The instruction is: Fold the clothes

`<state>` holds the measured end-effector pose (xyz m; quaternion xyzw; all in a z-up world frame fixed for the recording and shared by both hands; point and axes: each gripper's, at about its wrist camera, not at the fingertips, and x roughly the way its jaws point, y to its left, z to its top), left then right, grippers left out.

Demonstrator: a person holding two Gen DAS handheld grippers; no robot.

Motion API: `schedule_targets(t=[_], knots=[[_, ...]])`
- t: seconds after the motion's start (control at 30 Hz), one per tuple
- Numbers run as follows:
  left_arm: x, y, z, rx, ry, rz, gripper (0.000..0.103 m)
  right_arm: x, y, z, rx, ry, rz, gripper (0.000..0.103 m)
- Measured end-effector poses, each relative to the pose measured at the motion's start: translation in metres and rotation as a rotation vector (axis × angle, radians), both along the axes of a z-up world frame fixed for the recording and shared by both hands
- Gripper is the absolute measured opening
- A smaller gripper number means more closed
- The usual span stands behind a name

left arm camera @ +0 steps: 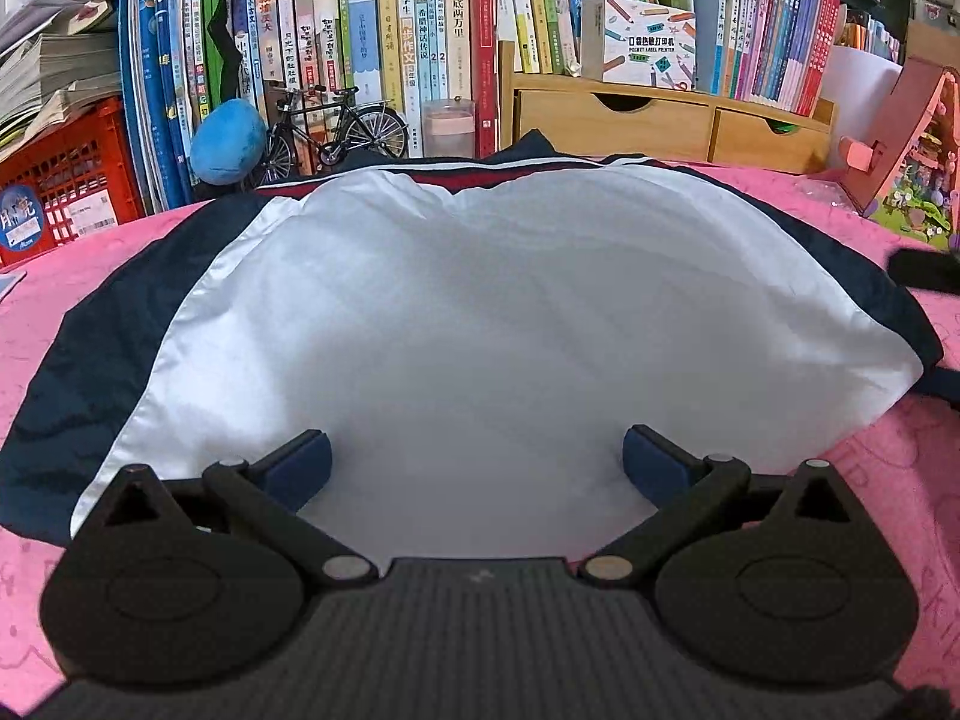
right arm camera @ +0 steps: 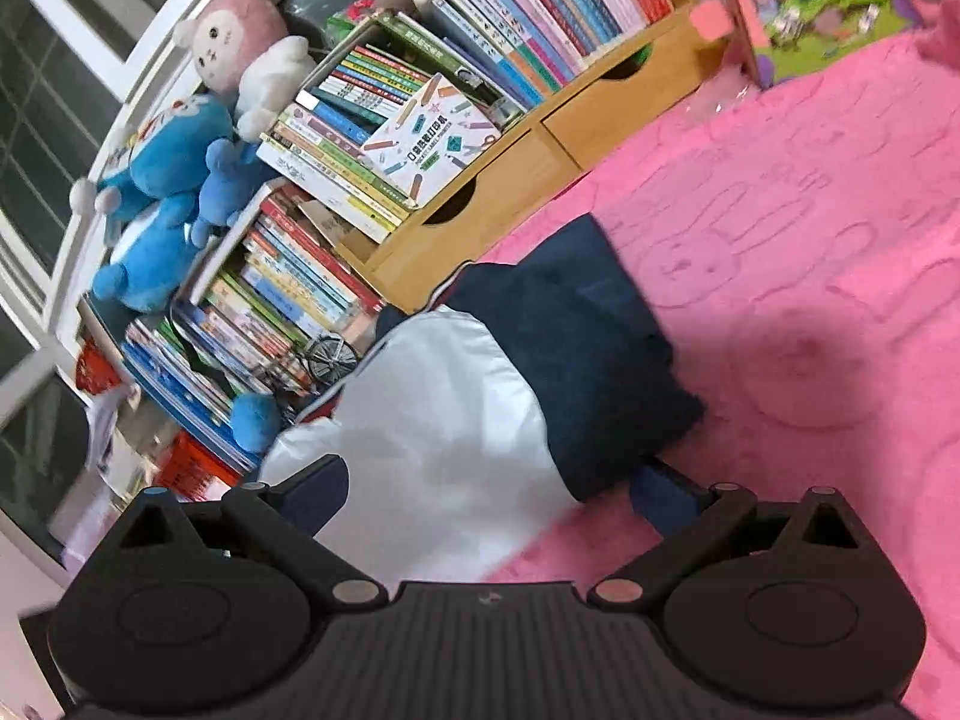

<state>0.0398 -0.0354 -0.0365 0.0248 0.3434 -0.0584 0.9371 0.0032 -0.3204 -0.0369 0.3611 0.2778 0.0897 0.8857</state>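
Observation:
A navy and white jacket (left arm camera: 480, 312) lies spread on the pink blanket (left arm camera: 888, 480), white panel up, with navy sleeves at both sides and a dark red stripe at the far edge. My left gripper (left arm camera: 477, 468) stands open just over the near hem, nothing between its blue pads. In the right wrist view the camera is tilted; the jacket (right arm camera: 432, 420) shows with a navy sleeve (right arm camera: 588, 360) folded over its edge. My right gripper (right arm camera: 489, 495) is open above the garment's near corner, its fingers apart on either side of the cloth.
Packed bookshelves (left arm camera: 384, 48) and a wooden drawer unit (left arm camera: 660, 120) stand behind the jacket. A model bicycle (left arm camera: 336, 126), a blue plush ball (left arm camera: 228, 141) and a red crate (left arm camera: 66, 180) are at the back left. Plush toys (right arm camera: 180, 180) sit on the shelf. A pink toy house (left arm camera: 912, 162) stands right.

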Motion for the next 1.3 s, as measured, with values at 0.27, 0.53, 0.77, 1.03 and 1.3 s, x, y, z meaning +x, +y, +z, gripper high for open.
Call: schedule_targets(t=[0.27,0.53,0.77,1.03,1.3], knots=[[0.000,-0.001,0.000,-0.004,0.001,0.002,0.103,0.037,0.005,-0.001,-0.039,0.006,-0.048,0.094],[0.000,-0.001,0.000,-0.005,0.001,0.004,0.103,0.023,-0.013,-0.015,-0.001,0.038,-0.178,0.025],[-0.002,0.005,0.001,-0.044,-0.004,-0.007,0.103,0.024,0.034,0.047,-0.284,-0.125,-0.076,0.013],[-0.025,0.097,0.021,-0.496,-0.024,0.068,0.103,0.021,0.136,0.096,-0.611,-0.319,0.225,0.013],[-0.027,0.068,0.023,-0.122,-0.023,0.062,0.103,0.024,0.146,0.068,-0.687,-0.212,0.057,0.023]])
